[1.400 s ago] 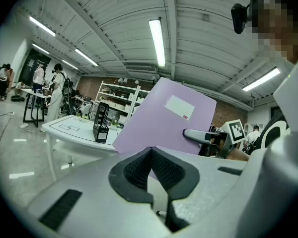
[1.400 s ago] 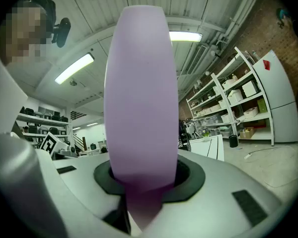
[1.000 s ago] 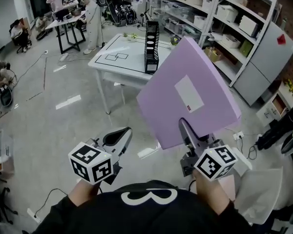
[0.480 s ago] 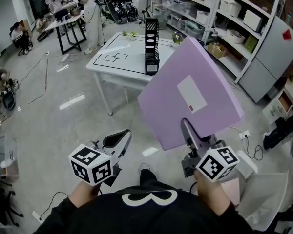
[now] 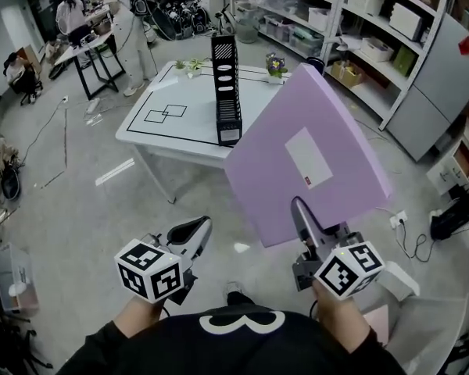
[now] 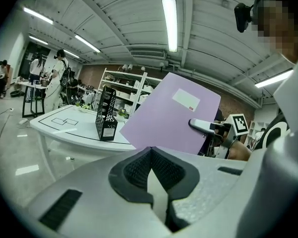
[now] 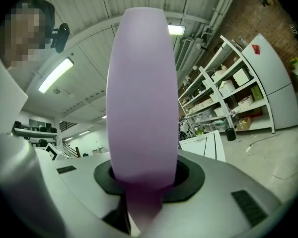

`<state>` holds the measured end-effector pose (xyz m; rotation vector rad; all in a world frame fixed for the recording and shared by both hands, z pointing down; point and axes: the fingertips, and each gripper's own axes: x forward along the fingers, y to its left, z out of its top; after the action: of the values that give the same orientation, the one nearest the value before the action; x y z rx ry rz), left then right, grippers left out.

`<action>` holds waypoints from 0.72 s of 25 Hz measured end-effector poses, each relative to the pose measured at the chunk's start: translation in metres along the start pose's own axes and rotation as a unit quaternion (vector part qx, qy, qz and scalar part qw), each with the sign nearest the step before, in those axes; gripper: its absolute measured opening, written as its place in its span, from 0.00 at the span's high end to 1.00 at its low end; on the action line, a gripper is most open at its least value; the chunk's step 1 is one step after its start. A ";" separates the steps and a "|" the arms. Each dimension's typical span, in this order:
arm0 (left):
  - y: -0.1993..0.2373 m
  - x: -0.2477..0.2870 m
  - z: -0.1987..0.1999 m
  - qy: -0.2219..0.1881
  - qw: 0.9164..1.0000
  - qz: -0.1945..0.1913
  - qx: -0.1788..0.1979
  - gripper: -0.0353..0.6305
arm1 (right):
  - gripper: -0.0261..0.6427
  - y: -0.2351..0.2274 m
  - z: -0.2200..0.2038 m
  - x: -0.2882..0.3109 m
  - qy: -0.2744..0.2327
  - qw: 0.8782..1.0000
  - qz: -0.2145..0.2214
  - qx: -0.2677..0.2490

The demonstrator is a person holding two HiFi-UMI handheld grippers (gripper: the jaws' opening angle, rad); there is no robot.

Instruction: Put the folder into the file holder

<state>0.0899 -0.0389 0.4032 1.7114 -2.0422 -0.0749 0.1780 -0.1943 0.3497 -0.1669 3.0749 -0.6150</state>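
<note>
A large lilac folder point(image 5: 305, 158) with a white label is held up on a slant in the air, and my right gripper point(image 5: 301, 209) is shut on its lower edge. In the right gripper view the folder point(image 7: 141, 98) stands edge-on between the jaws and fills the middle. The black mesh file holder point(image 5: 227, 88) stands upright on a white table point(image 5: 164, 135), ahead and to the left of the folder. My left gripper point(image 5: 191, 229) hovers low at the left, shut and holding nothing. The left gripper view shows the folder point(image 6: 169, 115), the file holder point(image 6: 106, 114) and the right gripper point(image 6: 203, 126).
The table carries black line markings and small potted plants point(image 5: 275, 66) at its far edge. Shelving with boxes point(image 5: 375, 22) and a grey cabinet point(image 5: 438, 84) line the right side. People stand at a desk point(image 5: 86, 37) at the back left. Cables trail on the floor.
The table and file holder have come nearer and shifted left in the head view. The folder stays gripped at the same slant. The left gripper keeps its pose.
</note>
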 end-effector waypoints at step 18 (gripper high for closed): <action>0.079 0.096 0.070 -0.007 1.000 -0.019 0.010 0.94 | 0.75 -0.058 0.040 0.114 -0.007 0.999 -0.018 -0.032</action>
<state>-0.0197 -0.1298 0.3976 1.7672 -2.0277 -0.0802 0.0715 -0.2744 0.3376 -0.2266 3.0859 -0.5157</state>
